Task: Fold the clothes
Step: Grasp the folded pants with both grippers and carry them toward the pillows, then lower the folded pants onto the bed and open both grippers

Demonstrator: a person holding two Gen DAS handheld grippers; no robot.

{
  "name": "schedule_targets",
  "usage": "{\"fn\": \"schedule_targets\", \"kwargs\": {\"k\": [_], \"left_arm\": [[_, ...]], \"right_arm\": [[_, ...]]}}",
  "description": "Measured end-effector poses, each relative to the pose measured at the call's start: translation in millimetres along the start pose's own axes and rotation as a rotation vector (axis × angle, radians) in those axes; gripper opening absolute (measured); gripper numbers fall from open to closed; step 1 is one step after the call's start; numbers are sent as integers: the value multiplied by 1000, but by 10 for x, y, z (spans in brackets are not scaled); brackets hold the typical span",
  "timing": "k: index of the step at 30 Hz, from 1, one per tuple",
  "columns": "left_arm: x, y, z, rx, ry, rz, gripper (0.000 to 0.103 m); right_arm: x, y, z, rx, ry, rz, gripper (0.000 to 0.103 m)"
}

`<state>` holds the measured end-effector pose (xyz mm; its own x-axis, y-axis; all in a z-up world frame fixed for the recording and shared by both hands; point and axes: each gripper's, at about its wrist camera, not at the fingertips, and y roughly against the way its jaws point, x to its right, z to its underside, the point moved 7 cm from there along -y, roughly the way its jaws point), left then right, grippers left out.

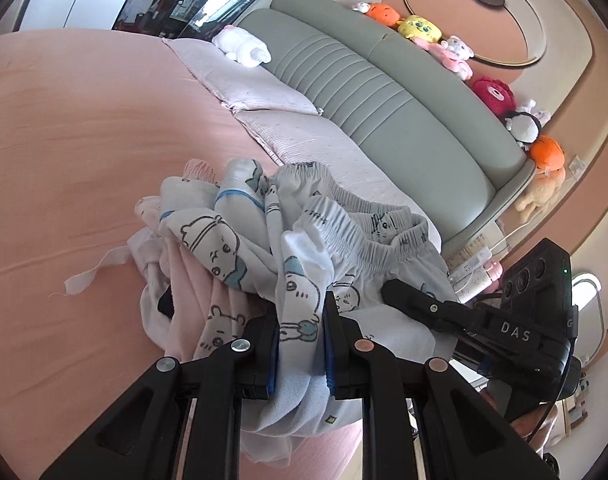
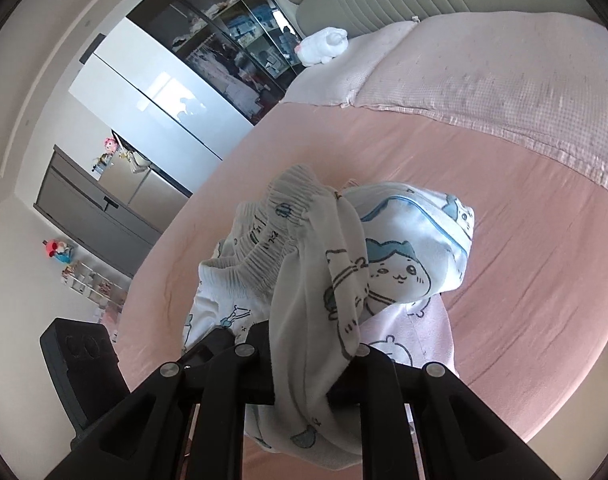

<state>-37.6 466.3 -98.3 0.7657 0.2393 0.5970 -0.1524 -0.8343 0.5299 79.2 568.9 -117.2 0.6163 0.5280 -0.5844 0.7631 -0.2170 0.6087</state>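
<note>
A white garment with blue cartoon prints and an elastic waistband (image 1: 344, 232) is bunched and lifted over the pink bed (image 1: 76, 168). My left gripper (image 1: 302, 344) is shut on a fold of it. In the left wrist view my right gripper (image 1: 408, 300) reaches in from the right and grips the cloth near the waistband. In the right wrist view my right gripper (image 2: 310, 364) is shut on the same printed garment (image 2: 384, 264). Under it lies a pink printed garment (image 1: 192, 280), which also shows in the right wrist view (image 2: 420, 340).
A checked pink blanket (image 1: 304, 136) lies by the grey-green headboard (image 1: 384, 88). A white plush toy (image 1: 244, 46) sits on the blanket. Several plush toys (image 1: 492, 92) line the headboard ledge. A dark glass wardrobe (image 2: 232, 44) stands beyond the bed.
</note>
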Motion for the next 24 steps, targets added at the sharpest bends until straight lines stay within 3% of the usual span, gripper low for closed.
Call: {"fn": "schedule_targets", "kwargs": {"k": [4, 9, 12, 15, 19, 24], "left_arm": [[-63, 11, 55, -13, -39, -36, 16], [-149, 27, 105, -19, 10, -12, 18], [-195, 19, 150, -39, 43, 5, 20], [-209, 37, 191, -45, 80, 32, 24], [-182, 73, 187, -40, 87, 29, 26], [-158, 209, 96, -3, 59, -43, 26]], "right_arm": [[15, -30, 61, -13, 60, 49, 15], [115, -28, 108, -36, 0, 30, 17], [226, -8, 150, -57, -44, 25, 35], [332, 65, 192, -58, -72, 27, 40], [418, 247, 159, -12, -56, 102, 47], [325, 613, -43, 107, 4, 189, 47]]}}
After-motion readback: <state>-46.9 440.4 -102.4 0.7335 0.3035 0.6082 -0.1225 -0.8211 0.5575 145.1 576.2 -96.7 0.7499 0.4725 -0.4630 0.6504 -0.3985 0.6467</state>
